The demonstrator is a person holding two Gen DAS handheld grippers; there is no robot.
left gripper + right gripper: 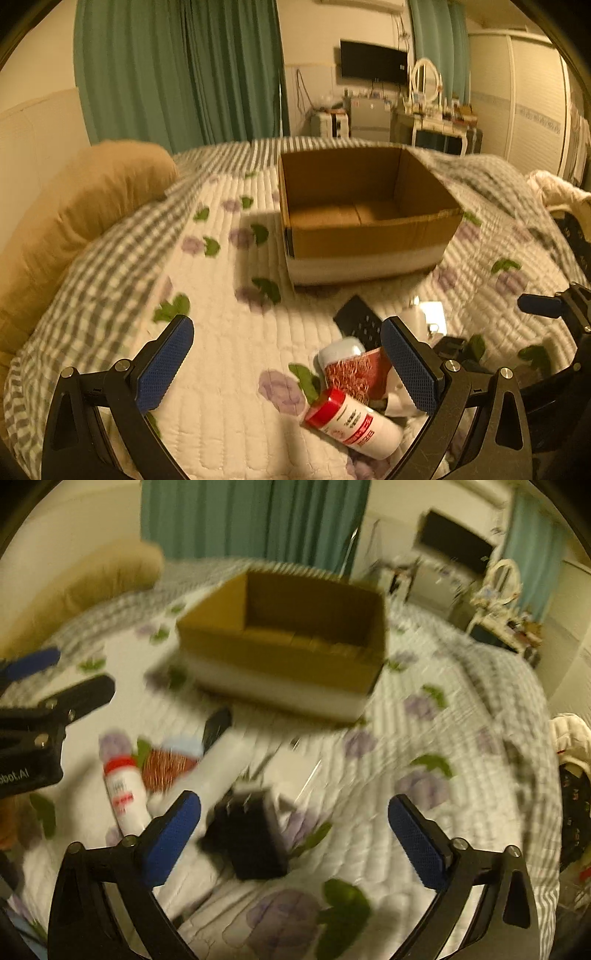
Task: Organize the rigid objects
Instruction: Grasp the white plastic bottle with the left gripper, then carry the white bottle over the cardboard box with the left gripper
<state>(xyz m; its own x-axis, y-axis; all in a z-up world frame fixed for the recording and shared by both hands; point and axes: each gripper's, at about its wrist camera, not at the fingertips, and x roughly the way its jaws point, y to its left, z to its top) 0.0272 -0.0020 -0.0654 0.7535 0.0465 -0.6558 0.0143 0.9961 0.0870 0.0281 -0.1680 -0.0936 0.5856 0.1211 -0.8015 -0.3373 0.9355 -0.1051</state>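
An open cardboard box sits on the quilted bed, also in the right wrist view. In front of it lies a small pile: a white bottle with a red cap, a red patterned can, a black remote, a white tube and a black block. My left gripper is open and empty above the bed, left of the pile. My right gripper is open and empty, with the black block between its fingers.
A tan pillow lies at the bed's left. Green curtains, a wall TV and a dresser with a mirror stand beyond the bed. Bundled clothes lie at the right edge.
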